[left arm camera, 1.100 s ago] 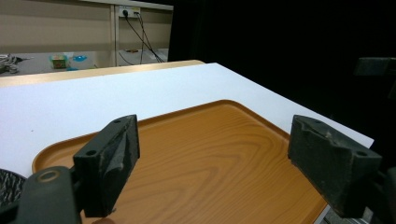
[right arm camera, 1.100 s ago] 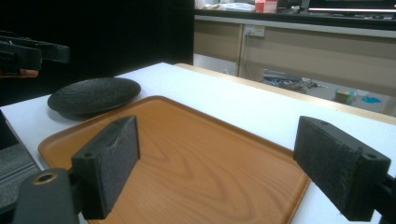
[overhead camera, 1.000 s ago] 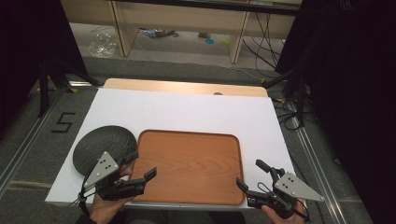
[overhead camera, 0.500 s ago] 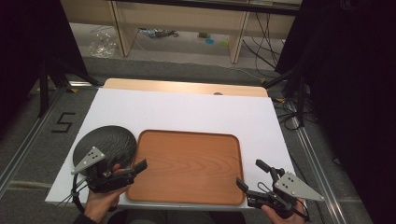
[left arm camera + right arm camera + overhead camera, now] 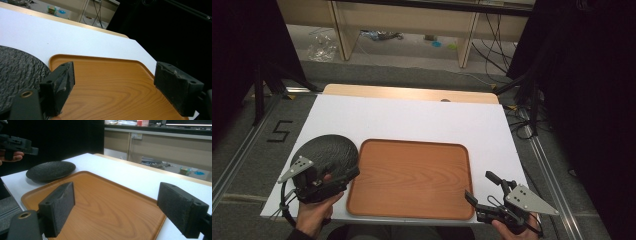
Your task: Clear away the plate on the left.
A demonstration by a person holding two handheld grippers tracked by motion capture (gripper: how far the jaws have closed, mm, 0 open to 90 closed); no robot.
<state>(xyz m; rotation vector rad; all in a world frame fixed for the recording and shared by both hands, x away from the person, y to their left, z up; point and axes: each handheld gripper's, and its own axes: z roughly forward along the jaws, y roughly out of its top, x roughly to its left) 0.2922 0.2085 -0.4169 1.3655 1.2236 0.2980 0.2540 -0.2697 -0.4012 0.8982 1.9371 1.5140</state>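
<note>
A round black textured plate (image 5: 326,149) lies on the white tabletop, left of an empty wooden tray (image 5: 412,175). My left gripper (image 5: 343,174) hovers over the plate's near right edge, open, with nothing between its jaws. In the left gripper view the left gripper (image 5: 117,85) looks across the tray (image 5: 112,72), with the plate (image 5: 17,70) at its left. My right gripper (image 5: 478,186) stands open at the tray's near right corner. The right gripper view has the right gripper (image 5: 120,207) facing the tray (image 5: 100,195), the plate (image 5: 51,170) beyond, and the left gripper (image 5: 17,144) at the top left.
A white sheet (image 5: 412,117) covers the table, and a wooden strip (image 5: 412,93) shows along its far edge. A "5" mark (image 5: 279,131) lies on the floor at the left. Shelf legs and cables (image 5: 492,40) stand beyond the table.
My left gripper has moved left and away from me, from the tray's near left corner to over the plate's near edge. The right gripper has stayed put.
</note>
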